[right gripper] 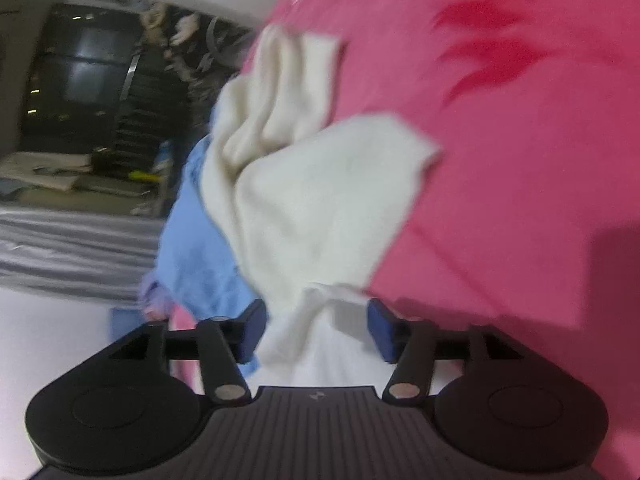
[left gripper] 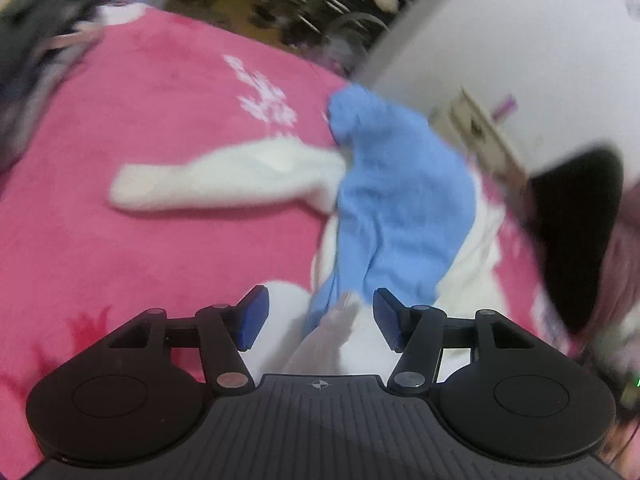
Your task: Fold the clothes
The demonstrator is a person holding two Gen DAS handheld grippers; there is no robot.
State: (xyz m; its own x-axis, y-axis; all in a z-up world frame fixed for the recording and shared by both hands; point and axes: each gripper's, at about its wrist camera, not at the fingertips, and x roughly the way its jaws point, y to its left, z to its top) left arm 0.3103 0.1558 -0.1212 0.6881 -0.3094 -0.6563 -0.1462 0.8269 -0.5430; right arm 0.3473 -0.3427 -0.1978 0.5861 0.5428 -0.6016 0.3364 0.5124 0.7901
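A white and light-blue garment (left gripper: pixel 400 200) lies bunched on a pink blanket (left gripper: pixel 160 140), with one white sleeve (left gripper: pixel 224 180) stretched out to the left. My left gripper (left gripper: pixel 320 320) is open, its blue pads on either side of a fold of white and blue cloth. In the right wrist view the same garment shows as a white bunch (right gripper: pixel 312 184) with blue cloth (right gripper: pixel 200 256) on its left. My right gripper (right gripper: pixel 316 328) is open with white cloth lying between its pads. Both views are blurred by motion.
The pink blanket (right gripper: pixel 520 160) covers the bed. A white wall or cabinet (left gripper: pixel 500 40) stands at the right. A dark pile of clothes (left gripper: pixel 36 60) lies at the far left. A dark cluttered room (right gripper: pixel 100 100) shows beyond the bed.
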